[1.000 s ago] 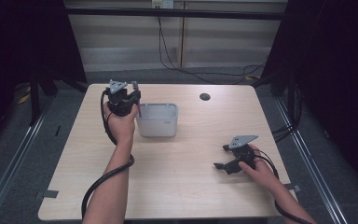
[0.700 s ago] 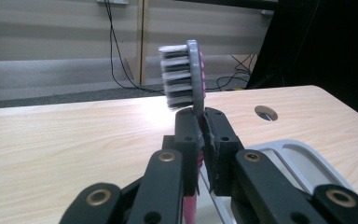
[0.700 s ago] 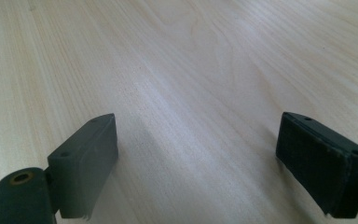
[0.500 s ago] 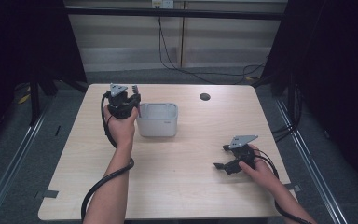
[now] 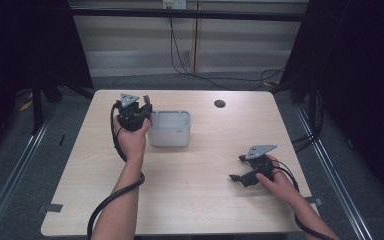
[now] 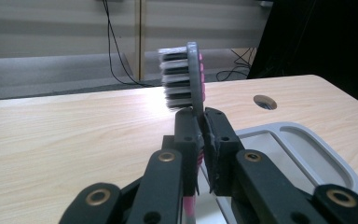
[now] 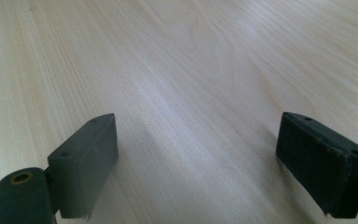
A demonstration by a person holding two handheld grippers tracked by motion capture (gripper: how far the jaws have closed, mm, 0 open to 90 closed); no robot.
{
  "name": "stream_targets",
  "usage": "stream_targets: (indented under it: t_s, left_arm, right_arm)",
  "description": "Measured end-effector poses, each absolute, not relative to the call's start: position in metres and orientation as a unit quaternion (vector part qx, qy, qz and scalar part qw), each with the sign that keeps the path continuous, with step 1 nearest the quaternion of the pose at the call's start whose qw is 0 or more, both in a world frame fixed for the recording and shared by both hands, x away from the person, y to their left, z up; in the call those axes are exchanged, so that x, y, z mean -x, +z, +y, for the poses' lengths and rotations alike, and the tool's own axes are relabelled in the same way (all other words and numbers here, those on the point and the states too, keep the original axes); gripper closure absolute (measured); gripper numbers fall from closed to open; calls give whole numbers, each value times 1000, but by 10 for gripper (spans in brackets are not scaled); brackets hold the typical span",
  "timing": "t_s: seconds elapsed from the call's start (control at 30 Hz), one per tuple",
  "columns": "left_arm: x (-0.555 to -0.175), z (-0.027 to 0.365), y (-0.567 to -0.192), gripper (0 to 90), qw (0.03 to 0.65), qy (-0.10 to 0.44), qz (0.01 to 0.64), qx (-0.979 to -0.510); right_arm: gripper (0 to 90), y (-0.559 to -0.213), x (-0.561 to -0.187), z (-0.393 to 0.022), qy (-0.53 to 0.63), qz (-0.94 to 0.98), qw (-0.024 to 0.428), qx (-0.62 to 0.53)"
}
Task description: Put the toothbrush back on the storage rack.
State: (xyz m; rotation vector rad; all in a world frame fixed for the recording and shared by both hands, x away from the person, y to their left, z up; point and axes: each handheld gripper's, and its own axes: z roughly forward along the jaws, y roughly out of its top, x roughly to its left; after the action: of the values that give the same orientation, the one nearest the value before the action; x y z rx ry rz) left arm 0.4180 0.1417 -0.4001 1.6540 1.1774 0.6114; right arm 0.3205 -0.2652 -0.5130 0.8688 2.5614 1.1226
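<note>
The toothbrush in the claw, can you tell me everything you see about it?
The toothbrush has a grey head with pink dots down its back and a pink handle, plastic by the look of it. Its bristles come in black and white rows and point sideways. It stands nearly upright, head on top, pinched at the neck by the left claw, which is shut on it. It is held up in the air beside the grey tub.
</note>
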Motion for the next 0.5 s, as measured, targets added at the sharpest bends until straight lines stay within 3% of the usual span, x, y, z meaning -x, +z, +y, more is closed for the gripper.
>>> stream_targets:
  t_s: [0.5]
  left_arm:
    - [-413,142,-405,841,483,253,482,-686]
  right_arm:
    - [125,-513,-321,-265,381,870,106,-294]
